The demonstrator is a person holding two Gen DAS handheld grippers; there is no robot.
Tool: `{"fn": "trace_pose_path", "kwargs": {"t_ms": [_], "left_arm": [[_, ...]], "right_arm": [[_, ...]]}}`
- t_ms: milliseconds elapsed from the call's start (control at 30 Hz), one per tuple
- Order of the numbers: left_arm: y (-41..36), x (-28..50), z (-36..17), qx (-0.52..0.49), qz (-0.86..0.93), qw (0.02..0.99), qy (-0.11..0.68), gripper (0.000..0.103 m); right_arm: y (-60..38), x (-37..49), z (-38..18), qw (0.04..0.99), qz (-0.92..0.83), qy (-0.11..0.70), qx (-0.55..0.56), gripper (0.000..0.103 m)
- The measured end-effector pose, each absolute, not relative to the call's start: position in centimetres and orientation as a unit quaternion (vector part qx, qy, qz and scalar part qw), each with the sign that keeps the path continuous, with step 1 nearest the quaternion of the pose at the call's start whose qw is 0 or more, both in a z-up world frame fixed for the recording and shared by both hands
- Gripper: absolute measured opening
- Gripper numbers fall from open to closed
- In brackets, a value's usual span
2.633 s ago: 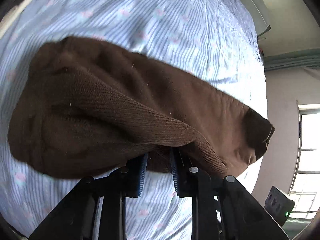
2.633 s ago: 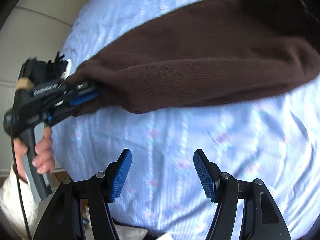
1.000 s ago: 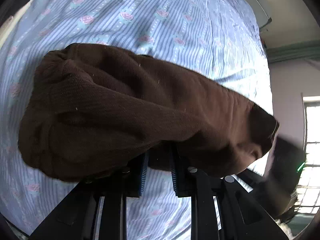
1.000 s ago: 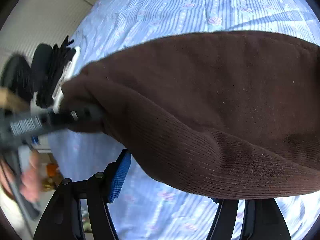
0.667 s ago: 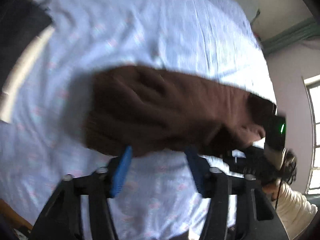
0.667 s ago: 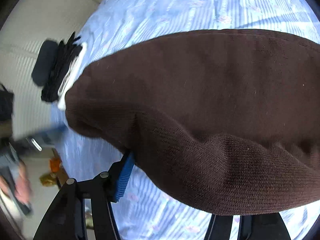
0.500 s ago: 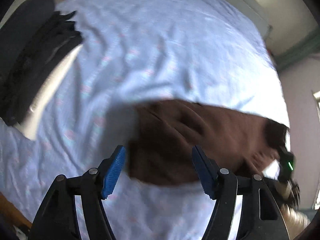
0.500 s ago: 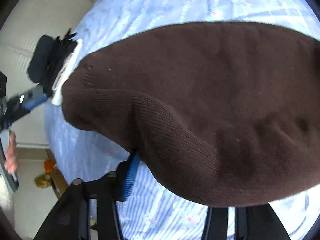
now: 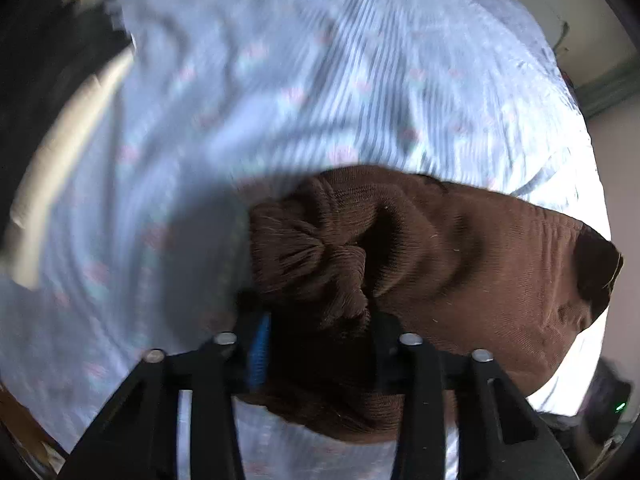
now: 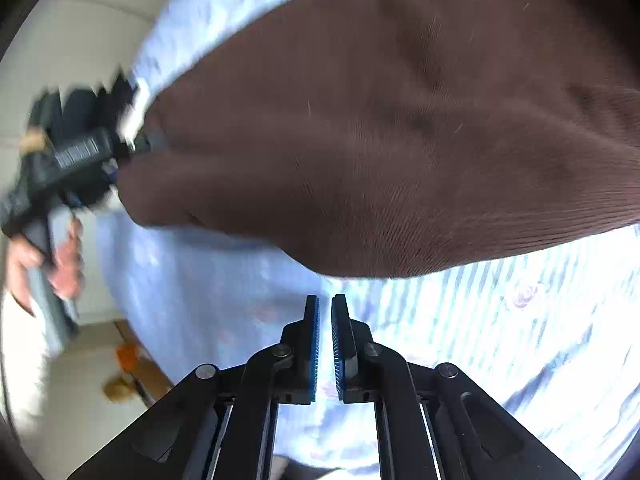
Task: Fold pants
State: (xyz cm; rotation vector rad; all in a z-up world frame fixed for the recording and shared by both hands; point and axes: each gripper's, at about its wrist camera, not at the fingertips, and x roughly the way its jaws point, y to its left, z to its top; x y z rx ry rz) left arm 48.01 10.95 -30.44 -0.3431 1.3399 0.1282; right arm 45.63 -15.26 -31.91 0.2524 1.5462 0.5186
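Folded brown pants (image 9: 460,248) lie across a blue striped bed sheet (image 9: 300,80). My left gripper (image 9: 316,320) points steeply down at their bunched ribbed end (image 9: 308,256). Its jaws are closing, and the fabric fills the gap and is squeezed between the pads. The right wrist view shows the left gripper (image 10: 124,152) clamped on that end of the pants (image 10: 380,140), with a person's hand (image 10: 60,256) on its handle. My right gripper (image 10: 325,300) hovers over bare sheet just below the pants' near edge, shut with nothing between its pads.
Dark items (image 9: 48,64) lie at the bed's far left edge, beside a beige strip. Beyond the bed's edge is pale floor (image 10: 80,400) with an orange object (image 10: 128,354). The right gripper's body (image 9: 608,400) shows as a dark blur at lower right.
My left gripper let go of the pants, opened wide, swung away, then came back and closed on the bunched ribbed end. My right gripper's jaws came off the pants' edge and shut empty.
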Motion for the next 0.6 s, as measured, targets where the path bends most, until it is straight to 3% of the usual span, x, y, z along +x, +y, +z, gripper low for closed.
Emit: {"fn": "trace_pose_path", "kwargs": {"t_ms": [100, 200, 233, 300, 367, 433, 467, 600], "left_arm": [[11.4, 48.4, -29.1, -0.126, 0.082, 0.791, 0.593, 0.035], [10.4, 49.6, -30.9, -0.069, 0.080, 0.777, 0.621, 0.036], [10.3, 49.7, -31.0, -0.047, 0.080, 0.772, 0.628, 0.042], [9.7, 49.5, -30.5, -0.013, 0.091, 0.773, 0.628, 0.049], [8.7, 49.4, -29.4, 0.007, 0.092, 0.779, 0.620, 0.056], [7.7, 48.2, -27.0, 0.028, 0.088, 0.802, 0.591, 0.066], [7.0, 47.6, -25.7, 0.034, 0.077, 0.814, 0.575, 0.069], [2.5, 45.9, -22.8, 0.050, 0.012, 0.838, 0.543, 0.069]], "right_arm": [[-15.5, 45.8, -31.0, 0.681, 0.228, 0.689, 0.098, 0.008], [-16.6, 45.7, -30.1, 0.690, 0.204, 0.687, 0.106, 0.009], [-17.3, 46.1, -29.6, 0.698, 0.188, 0.683, 0.105, 0.012], [-20.0, 46.4, -27.7, 0.731, 0.145, 0.660, 0.099, 0.019], [-23.2, 47.4, -25.1, 0.775, 0.083, 0.622, 0.079, 0.048], [-26.5, 48.6, -22.4, 0.818, 0.025, 0.571, 0.062, 0.066], [-27.9, 49.3, -21.4, 0.833, 0.009, 0.550, 0.055, 0.070], [-32.5, 53.7, -19.3, 0.862, -0.010, 0.506, 0.034, 0.071]]}}
